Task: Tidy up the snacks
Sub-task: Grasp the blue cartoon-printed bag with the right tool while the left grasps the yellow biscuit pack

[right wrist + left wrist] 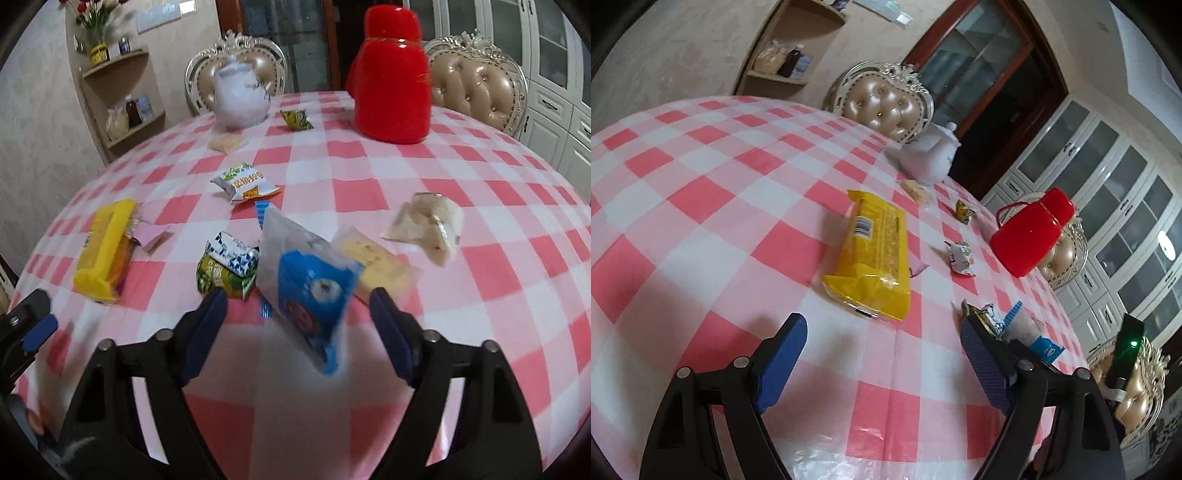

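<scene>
Several snack packets lie on a pink-and-white checked table. A long yellow biscuit pack lies ahead of my open, empty left gripper; it also shows in the right wrist view. A blue-and-clear packet sits blurred between the open fingers of my right gripper, which do not grip it. A green packet with a blue-white packet on it lies left of it. A pale yellow packet and a beige packet lie to the right.
A red jar and a white teapot stand at the far side. Small packets lie mid-table. Padded chairs ring the table. White cabinets and a wall shelf stand behind.
</scene>
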`<state>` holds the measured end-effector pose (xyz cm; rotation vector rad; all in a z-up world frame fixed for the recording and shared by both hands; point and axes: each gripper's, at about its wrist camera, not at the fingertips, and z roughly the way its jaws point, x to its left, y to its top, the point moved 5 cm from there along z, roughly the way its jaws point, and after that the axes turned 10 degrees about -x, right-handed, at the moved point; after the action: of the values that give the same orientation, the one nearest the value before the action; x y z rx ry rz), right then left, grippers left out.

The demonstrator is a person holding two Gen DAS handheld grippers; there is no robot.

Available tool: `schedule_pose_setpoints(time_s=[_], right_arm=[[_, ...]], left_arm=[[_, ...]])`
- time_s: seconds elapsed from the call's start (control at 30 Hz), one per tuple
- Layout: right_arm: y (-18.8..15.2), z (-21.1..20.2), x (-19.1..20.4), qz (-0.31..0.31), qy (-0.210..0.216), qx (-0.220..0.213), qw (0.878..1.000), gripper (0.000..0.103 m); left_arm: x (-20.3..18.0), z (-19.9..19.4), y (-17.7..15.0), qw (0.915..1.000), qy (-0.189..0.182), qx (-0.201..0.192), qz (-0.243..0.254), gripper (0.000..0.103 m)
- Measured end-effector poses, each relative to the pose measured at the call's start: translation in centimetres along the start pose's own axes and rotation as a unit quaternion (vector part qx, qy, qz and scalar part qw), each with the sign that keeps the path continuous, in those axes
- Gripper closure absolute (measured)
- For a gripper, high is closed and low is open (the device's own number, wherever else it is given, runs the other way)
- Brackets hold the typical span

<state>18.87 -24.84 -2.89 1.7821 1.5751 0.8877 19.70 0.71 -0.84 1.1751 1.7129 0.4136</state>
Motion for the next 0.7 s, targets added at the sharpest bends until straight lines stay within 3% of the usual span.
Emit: schedule_pose_setpoints(time_s=[0.13, 0.17, 0.2, 0.43, 0.57, 0.7], right_arm=[[0.0, 0.3, 0.0, 0.003, 0.004, 0.007, 1.000, 0.049], [0.0, 0.0, -0.1, 0.006, 0.009, 0.003, 1.000, 0.062], [-0.2, -0.5, -0.3, 0.018, 0.020, 0.003, 1.000, 0.067], [-2.3, -4.5, -1.3, 0.129, 0.098, 0.004, 0.987, 0.068], [-4.4, -7.2, -0.2, 0.160, 0.132, 0.003, 0.978, 0.068], [-6.5, -9.4, 1.0, 0.179, 0.140, 0.005, 0.974, 0.068]], left_arm=[[1.0, 0.3, 0.1, 0.9997, 0.009, 0.005, -0.021, 0.017], [1.2, 0.3, 0.0, 0.9996, 0.011, 0.007, -0.025, 0.017], [1.3, 0.3, 0.1, 0.9996, 0.012, 0.006, -0.026, 0.017], [1.4, 0.5, 0.1, 0.9998, 0.017, 0.008, -0.011, 0.017], [1.4, 0.8, 0.2, 0.9998, 0.015, 0.014, -0.003, 0.017], [1.2, 1.6, 0.7, 0.9997, 0.015, 0.014, 0.013, 0.017]])
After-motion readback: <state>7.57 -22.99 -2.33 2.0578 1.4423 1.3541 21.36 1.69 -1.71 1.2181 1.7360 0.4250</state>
